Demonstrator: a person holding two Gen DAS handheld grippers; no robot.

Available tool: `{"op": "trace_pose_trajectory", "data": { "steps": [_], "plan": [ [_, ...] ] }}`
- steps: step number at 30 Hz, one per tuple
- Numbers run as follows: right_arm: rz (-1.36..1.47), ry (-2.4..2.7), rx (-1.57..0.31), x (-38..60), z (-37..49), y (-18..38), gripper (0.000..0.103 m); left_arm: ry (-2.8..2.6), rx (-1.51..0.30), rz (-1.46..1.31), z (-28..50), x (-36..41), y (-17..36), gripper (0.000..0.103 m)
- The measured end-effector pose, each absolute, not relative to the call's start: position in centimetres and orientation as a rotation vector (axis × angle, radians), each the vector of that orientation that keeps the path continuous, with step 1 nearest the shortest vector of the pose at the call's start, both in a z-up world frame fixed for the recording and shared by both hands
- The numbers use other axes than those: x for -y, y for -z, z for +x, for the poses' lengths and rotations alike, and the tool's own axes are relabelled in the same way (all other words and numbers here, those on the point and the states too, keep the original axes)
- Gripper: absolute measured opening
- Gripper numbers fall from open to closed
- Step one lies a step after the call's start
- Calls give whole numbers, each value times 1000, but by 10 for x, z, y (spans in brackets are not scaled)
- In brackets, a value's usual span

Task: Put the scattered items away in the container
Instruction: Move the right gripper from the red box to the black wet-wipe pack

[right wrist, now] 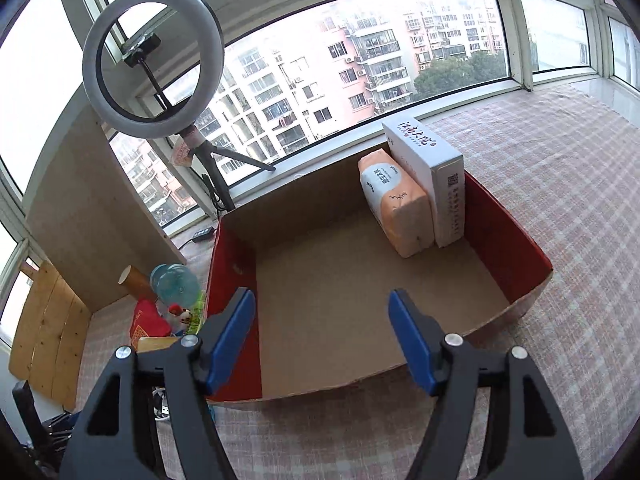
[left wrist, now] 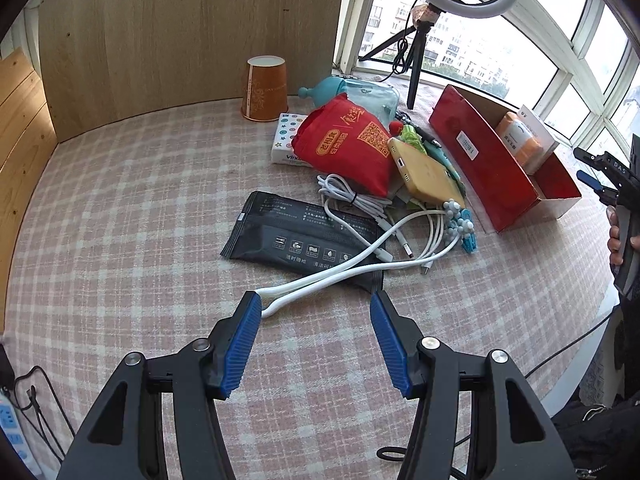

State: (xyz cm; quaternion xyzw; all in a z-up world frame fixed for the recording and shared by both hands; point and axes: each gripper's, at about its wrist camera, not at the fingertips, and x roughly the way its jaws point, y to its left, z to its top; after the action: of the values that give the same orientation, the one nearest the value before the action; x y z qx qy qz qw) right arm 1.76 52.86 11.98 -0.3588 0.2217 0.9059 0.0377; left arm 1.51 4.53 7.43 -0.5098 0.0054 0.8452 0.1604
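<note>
Checked cloth (left wrist: pixel 120 208); red box (right wrist: pixel 508 236), brown inside, two packs upright

Bright, even daylight in both views, coming in through the windows (right wrist: pixel 360 72) at twelve to two o'clock. Panes blown out to near white toward eleven o'clock in the right view. Soft, short shadows only on the checked cloth (left wrist: pixel 132 216). Ring light (right wrist: pixel 154 60) unlit, or not tellable. Strong fisheye bending, dark corners all round. Sharp centres, slight smear at the rims.
</note>
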Motion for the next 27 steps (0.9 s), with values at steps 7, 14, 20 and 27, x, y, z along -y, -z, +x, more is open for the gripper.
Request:
{"op": "trace_pose_trajectory", "data": {
  "steps": [7,14,20,27],
  "plan": [
    [-1253,-2872,-636,-475,29,-122,68,-2439,1,-1464,14,-21,-66,54],
    [-1504,-2992,-455,-387,30,-108,65,-2440,66,-1505,-10,-1,-48,54],
    [-1711,-3081,-241,-301,5,-91,48,-2357,137,-1527,-37,-3,-26,54],
    [-1878,-3143,70,-228,-37,-73,48,-2273,121,-1515,-49,-22,-19,54]
  ]
}}
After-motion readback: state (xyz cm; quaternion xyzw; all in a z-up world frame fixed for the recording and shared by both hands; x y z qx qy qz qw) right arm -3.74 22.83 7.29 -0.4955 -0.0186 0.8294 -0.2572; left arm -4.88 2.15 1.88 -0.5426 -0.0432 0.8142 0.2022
